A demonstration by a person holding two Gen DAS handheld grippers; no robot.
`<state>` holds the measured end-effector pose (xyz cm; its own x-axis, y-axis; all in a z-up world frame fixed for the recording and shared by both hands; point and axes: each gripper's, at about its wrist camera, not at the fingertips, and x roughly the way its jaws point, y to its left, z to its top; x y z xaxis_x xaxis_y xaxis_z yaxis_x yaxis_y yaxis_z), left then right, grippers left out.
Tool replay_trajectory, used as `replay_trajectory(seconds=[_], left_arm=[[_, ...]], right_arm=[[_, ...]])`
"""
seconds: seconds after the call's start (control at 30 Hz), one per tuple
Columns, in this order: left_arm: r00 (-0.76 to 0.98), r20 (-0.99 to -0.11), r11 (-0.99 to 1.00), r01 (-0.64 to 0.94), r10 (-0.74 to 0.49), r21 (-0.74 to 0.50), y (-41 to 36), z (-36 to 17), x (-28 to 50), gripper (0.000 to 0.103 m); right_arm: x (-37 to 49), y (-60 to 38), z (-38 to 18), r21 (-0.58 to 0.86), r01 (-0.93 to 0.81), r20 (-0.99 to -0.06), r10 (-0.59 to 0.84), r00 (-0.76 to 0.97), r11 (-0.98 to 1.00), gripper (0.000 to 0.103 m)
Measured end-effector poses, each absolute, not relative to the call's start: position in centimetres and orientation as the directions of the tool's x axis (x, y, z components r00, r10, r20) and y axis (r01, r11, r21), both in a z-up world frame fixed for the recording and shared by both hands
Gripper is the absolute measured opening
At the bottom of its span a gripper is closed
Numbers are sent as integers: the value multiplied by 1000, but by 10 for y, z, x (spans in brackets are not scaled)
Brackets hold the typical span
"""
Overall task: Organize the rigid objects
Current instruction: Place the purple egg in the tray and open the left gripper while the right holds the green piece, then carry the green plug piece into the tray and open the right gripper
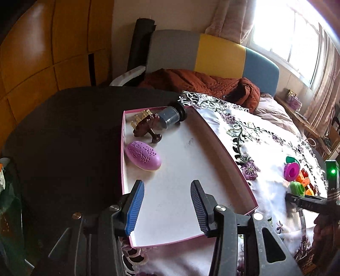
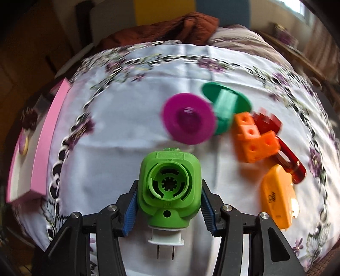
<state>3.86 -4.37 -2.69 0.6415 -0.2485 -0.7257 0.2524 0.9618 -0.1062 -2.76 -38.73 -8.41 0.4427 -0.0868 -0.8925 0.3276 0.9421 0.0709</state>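
The right tongs (image 2: 169, 196) are clamping a green plug-in device (image 2: 169, 189) above the floral tablecloth (image 2: 119, 127). The left tongs (image 1: 166, 203) are hovering, spread apart, over the pink-rimmed tray (image 1: 223, 157).

Bright window (image 1: 286, 31) w/ curtains (image 1: 231, 19), tricolour headboard (image 1: 212, 55), wood wardrobe (image 1: 53, 42).

Dark round counter (image 1: 63, 131), partly draped with a white floral embroidered cloth (image 2: 131, 118). On the cloth: pink-walled shallow box (image 1: 223, 152), magenta spool (image 2: 188, 121) touching a green spool (image 2: 225, 106), orange cube block (image 2: 252, 138), red translucent piece (image 2: 291, 159), orange flat case (image 2: 278, 195).
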Motion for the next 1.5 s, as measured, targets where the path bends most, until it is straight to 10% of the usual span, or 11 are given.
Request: replay_trajectory(seconds=[1.5], left_arm=[[644,-737,978,105,-205,-180,18,-36,39,46]], right_arm=[[137,-170,-50,207,-140,-855,249,456,968,53]])
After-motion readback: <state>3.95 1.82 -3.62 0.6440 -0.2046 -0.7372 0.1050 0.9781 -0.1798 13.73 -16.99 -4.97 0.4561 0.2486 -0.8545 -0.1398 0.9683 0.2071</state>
